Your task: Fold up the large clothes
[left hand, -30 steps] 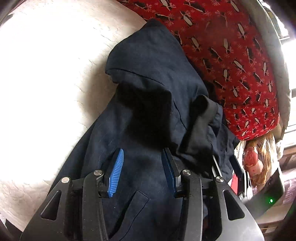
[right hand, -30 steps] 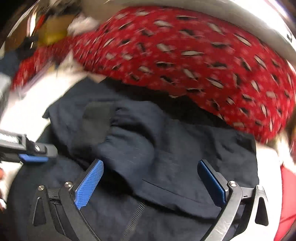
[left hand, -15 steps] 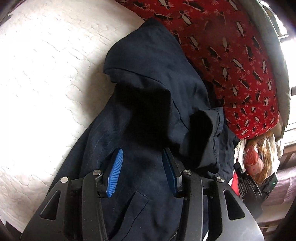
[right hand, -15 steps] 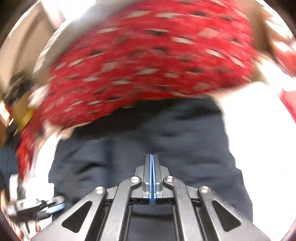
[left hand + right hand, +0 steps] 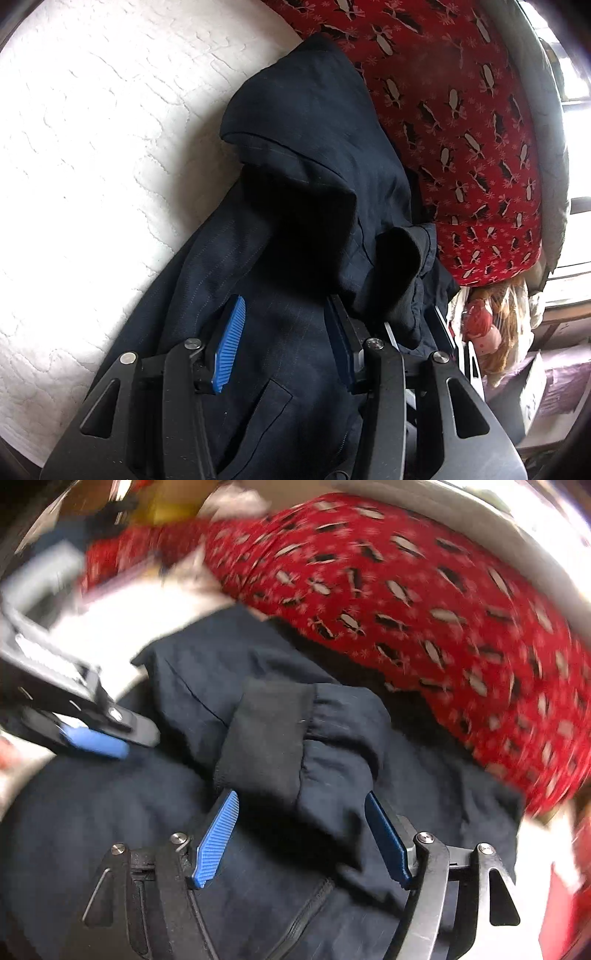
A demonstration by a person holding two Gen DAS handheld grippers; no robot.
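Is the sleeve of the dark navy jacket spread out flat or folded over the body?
Folded over: the sleeve with the black ribbed cuff lies across the dark navy jacket, between the open right gripper fingers.

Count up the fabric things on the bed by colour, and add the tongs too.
Navy: 1, the jacket with its ribbed cuff folded over.
Red: 1, the penguin-print blanket.
White: 1, the quilted mattress cover.
Tongs: 2, the left tongs and right tongs, both open over the jacket.
Total: 5.

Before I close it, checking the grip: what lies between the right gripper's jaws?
The sleeve cuff of the navy jacket, seen in the right wrist view.
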